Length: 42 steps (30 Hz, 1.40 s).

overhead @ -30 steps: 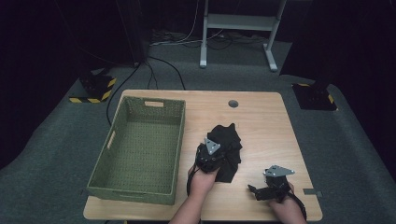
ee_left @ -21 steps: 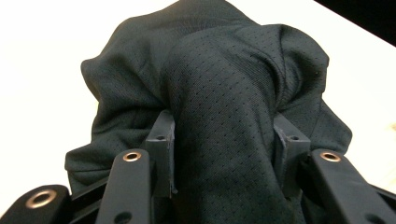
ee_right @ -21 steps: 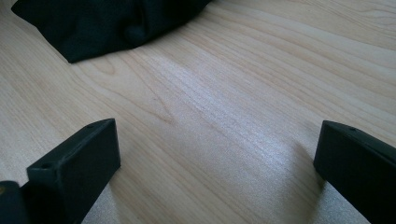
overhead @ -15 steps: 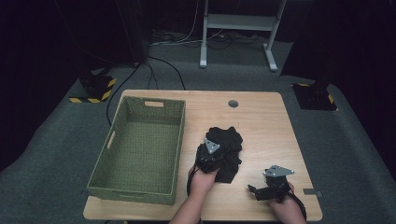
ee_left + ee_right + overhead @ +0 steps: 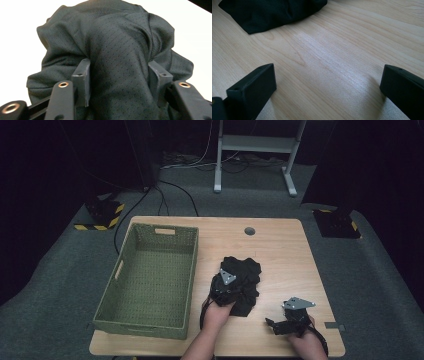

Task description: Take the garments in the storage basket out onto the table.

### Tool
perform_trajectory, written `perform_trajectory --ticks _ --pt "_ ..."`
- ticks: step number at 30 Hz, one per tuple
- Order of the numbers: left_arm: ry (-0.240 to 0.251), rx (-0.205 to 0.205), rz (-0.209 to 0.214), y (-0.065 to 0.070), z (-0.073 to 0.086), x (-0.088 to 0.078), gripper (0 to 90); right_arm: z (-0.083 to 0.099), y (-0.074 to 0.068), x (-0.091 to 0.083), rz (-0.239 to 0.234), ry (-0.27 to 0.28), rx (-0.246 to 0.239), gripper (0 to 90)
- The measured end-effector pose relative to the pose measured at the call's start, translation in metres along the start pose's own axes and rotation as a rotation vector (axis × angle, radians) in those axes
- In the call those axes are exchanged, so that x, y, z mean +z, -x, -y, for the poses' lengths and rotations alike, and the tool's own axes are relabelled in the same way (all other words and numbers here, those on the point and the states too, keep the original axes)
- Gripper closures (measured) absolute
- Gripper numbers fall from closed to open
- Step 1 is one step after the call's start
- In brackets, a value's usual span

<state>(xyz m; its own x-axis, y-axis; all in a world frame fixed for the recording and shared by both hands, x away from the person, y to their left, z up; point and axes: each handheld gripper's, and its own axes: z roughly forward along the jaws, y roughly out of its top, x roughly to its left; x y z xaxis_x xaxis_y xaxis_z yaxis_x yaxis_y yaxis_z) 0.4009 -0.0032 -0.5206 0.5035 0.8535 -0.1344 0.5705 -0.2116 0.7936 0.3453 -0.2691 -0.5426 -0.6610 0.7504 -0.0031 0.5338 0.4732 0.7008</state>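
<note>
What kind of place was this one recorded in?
Probably a lab or studio set up for recording, not a home: a lone wooden table on grey carpet, black surroundings, cables trailing across the floor, and hazard-striped black blocks beside the table.

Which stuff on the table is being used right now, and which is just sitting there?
In use:
- black cloth, a fold of it between the left gripper jaws, which have just been opening
- green basket, probably where it goes

Just there:
- right gripper, open over bare table
- cables on the floor
- white stand
</note>
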Motion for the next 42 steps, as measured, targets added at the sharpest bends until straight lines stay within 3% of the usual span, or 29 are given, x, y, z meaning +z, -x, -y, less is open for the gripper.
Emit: perform_trajectory --ticks 8,17,24,29,42 --pt "-0.005 -0.011 0.014 -0.001 -0.001 -0.003 35.2 0.000 0.000 0.000 0.000 0.000 0.000 0.1" --pt "-0.005 -0.019 0.015 -0.004 -0.002 -0.007 19.1 0.000 0.000 0.000 0.000 0.000 0.000 0.1" --pt "-0.001 -0.020 0.044 -0.003 -0.006 -0.011 9.9 0.000 0.000 0.000 0.002 0.000 -0.001 0.3" --pt "0.010 -0.016 0.061 -0.002 -0.012 -0.017 6.5 0.000 0.000 0.000 0.002 0.001 -0.003 0.4" --pt "0.031 0.039 0.045 0.001 -0.025 -0.032 2.9 0.000 0.000 0.000 0.002 0.001 -0.003 0.4"
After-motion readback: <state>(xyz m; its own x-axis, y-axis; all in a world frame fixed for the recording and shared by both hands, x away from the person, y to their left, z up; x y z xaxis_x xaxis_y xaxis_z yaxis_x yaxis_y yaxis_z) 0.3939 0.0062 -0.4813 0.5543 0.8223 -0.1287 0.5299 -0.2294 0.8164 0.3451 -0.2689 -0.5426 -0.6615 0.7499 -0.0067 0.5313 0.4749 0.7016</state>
